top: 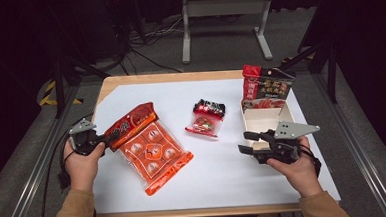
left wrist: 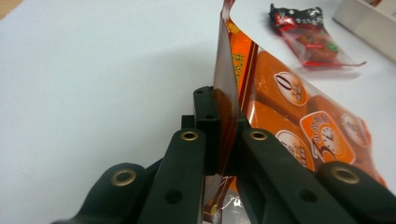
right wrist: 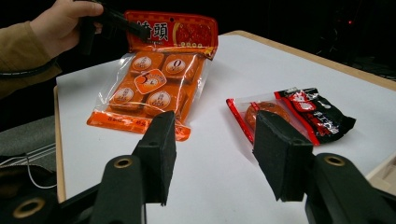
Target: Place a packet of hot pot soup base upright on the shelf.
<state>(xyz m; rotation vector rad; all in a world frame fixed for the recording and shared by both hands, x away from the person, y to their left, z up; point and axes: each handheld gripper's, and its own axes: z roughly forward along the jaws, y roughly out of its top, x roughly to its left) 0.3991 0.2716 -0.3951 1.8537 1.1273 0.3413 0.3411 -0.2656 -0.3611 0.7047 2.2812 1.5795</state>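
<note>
The left hand-held gripper [top: 113, 136] is clamped on the top edge of the orange snack bag [top: 153, 150], its jaws pinching the red header strip so that the strip stands up while the rest of the bag lies on the white tabletop [top: 224, 172]. In the left gripper view the thin film sits squeezed between both black pads. The right hand-held gripper [top: 246, 141] hovers near the right edge of the tabletop, jaws partly apart with nothing between them, just beside an open cardboard box [top: 261, 119]. A small red-and-black packet [top: 205, 118] lies flat between the bag and the box.
</note>
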